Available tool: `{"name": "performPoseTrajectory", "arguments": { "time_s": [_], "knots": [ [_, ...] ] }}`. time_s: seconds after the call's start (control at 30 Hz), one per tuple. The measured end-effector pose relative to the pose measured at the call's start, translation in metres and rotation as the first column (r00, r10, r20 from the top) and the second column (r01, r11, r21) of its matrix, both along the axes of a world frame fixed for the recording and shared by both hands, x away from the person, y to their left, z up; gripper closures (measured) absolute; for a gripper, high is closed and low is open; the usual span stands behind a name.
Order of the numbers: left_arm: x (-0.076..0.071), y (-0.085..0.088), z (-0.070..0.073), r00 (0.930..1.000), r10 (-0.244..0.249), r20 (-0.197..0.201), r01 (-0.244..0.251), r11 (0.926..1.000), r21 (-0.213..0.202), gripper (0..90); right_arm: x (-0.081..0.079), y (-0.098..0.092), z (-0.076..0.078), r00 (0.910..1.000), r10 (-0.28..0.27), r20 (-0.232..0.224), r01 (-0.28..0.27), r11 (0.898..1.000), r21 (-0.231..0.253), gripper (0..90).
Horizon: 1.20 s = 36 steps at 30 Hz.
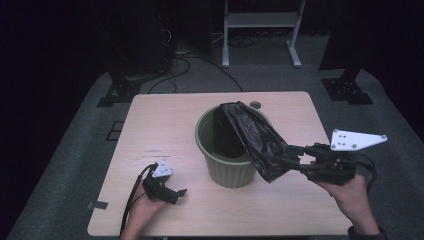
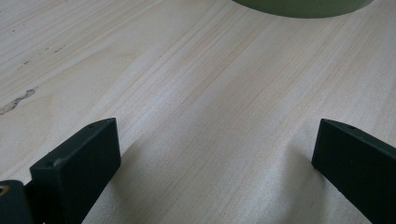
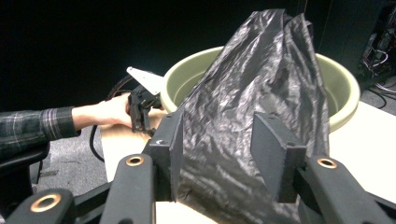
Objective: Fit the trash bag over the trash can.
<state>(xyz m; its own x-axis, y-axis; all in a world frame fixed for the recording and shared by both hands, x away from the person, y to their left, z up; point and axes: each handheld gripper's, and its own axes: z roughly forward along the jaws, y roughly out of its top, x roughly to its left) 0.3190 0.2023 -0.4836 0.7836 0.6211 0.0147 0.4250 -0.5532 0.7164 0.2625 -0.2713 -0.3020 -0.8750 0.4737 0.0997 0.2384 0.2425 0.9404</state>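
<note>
A pale green bin [image 1: 227,167] stands upright in the middle of the wooden table [image 1: 165,120]. A black plastic bag [image 1: 255,137] hangs partly inside it and stretches out over its right rim. My right gripper [image 1: 295,157] is shut on the bag's outer end, to the right of the bin; the crinkled bag [image 3: 252,79] is bunched between its jaws [image 3: 217,140], with the bin [image 3: 343,88] behind. My left gripper [image 1: 177,192] rests on the table near the front left, open, with bare wood between its jaws [image 2: 217,135]. The bin's base [image 2: 303,7] lies just ahead of it.
A small round object [image 1: 255,105] lies on the table behind the bin. Beyond the table, on the grey floor, stand a white frame [image 1: 260,25], black stand bases [image 1: 117,90] and loose cables [image 1: 200,62]. The person's left hand and plaid sleeve [image 3: 28,128] reach in.
</note>
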Motion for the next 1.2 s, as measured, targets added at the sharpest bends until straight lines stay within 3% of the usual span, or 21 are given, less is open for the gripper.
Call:
{"name": "performPoseTrajectory", "arguments": {
  "time_s": [0.27, 0.47, 0.57, 0.77, 0.83, 0.97, 1.03, 1.2],
  "knots": [
    [0.000, 0.000, 0.000, 1.0000, 0.001, 0.000, -0.001, 1.0000, 0.000, 0.0, -0.014, 0.000, -0.010, 0.9997, 0.019, 0.013, -0.019, 1.000, -0.007, 50.6],
    [0.000, 0.000, 0.000, 1.0000, 0.001, 0.000, -0.001, 1.0000, 0.000, 0.0, -0.014, 0.008, -0.016, 0.9993, 0.021, 0.030, -0.019, 0.999, -0.043, 50.2],
    [0.000, 0.000, 0.000, 1.0000, 0.001, -0.001, -0.001, 1.0000, 0.002, 0.0, -0.010, 0.014, -0.018, 0.9992, 0.019, 0.034, -0.017, 0.998, -0.052, 57.4],
    [0.000, 0.000, 0.000, 1.0000, 0.002, -0.002, -0.002, 1.0000, 0.001, 0.0, 0.001, 0.023, -0.022, 0.9993, 0.029, 0.023, -0.028, 0.999, -0.045, 87.5],
    [0.000, 0.001, 0.000, 1.0000, 0.002, -0.003, -0.002, 1.0000, -0.001, 0.0, 0.006, 0.025, -0.022, 0.9992, 0.036, 0.017, -0.035, 0.999, -0.028, 90.0],
    [0.000, 0.004, 0.002, 1.0000, 0.004, -0.008, -0.004, 0.9995, -0.030, 0.0, 0.014, 0.029, -0.018, 0.9993, 0.035, 0.010, -0.035, 0.999, 0.002, 90.0],
    [-0.002, 0.005, 0.006, 0.9999, 0.006, 0.008, -0.006, 0.9992, -0.040, 0.0, 0.021, 0.031, -0.015, 0.9996, 0.027, 0.012, -0.027, 1.000, 0.013, 90.0],
    [-0.008, 0.007, 0.029, 0.9988, -0.004, 0.048, 0.009, 0.9928, -0.119, 0.0, 0.038, 0.037, -0.006, 0.9999, 0.002, 0.017, -0.003, 1.000, 0.031, 90.0]
  ]
}}
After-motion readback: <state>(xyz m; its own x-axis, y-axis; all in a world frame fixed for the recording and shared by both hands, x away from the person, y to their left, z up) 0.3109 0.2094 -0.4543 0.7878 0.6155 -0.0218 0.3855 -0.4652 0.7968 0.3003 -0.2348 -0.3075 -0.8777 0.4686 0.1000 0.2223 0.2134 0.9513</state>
